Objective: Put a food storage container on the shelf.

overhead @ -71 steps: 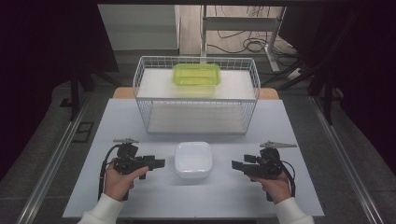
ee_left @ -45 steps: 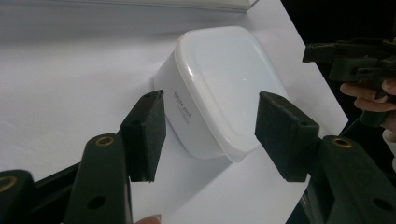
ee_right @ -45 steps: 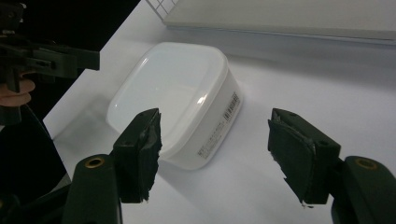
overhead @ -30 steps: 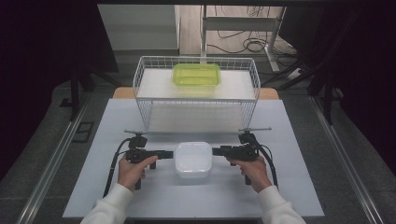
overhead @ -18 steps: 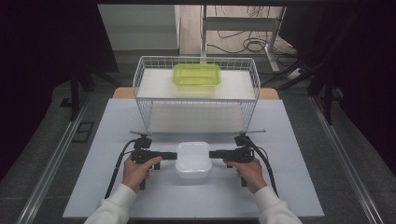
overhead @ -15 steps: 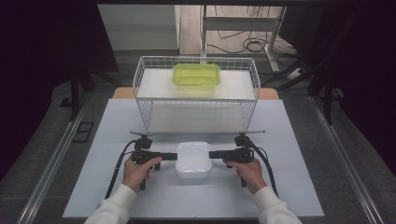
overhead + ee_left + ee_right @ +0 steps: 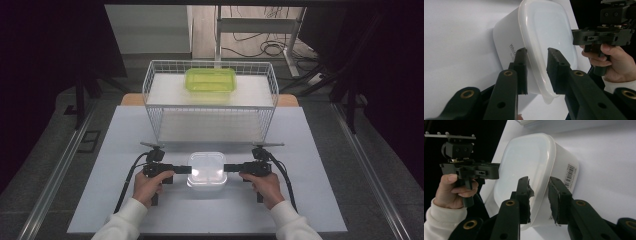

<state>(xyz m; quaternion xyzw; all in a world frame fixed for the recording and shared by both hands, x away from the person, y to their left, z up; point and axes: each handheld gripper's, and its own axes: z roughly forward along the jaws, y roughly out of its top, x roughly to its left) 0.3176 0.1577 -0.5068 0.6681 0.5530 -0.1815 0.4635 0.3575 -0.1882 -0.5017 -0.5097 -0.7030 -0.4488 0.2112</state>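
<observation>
A white lidded container (image 7: pixel 206 170) (image 7: pixel 544 37) (image 7: pixel 524 165) sits on the grey table (image 7: pixel 315 150), near its front. My left gripper (image 7: pixel 189 170) (image 7: pixel 536 65) meets its left edge and my right gripper (image 7: pixel 225 167) (image 7: pixel 539 192) its right edge, both held level. In each gripper view one pad lies over the lid and the other against the side wall, with the lid's rim pinched between them. Both pairs of jaws have just been closing onto that rim. The left gripper view shows the right gripper (image 7: pixel 599 37) across the lid; the right gripper view shows the left one (image 7: pixel 471 171).
A white wire basket (image 7: pixel 210 107) stands behind the container at the back of the table, with a green lidded box (image 7: pixel 210 79) on its top shelf. Cables trail from both grippers toward the table's front edge.
Both hands have come inward from the table's sides to the white container, and the jaws have closed in over its opposite edges. The container has stayed in place.
</observation>
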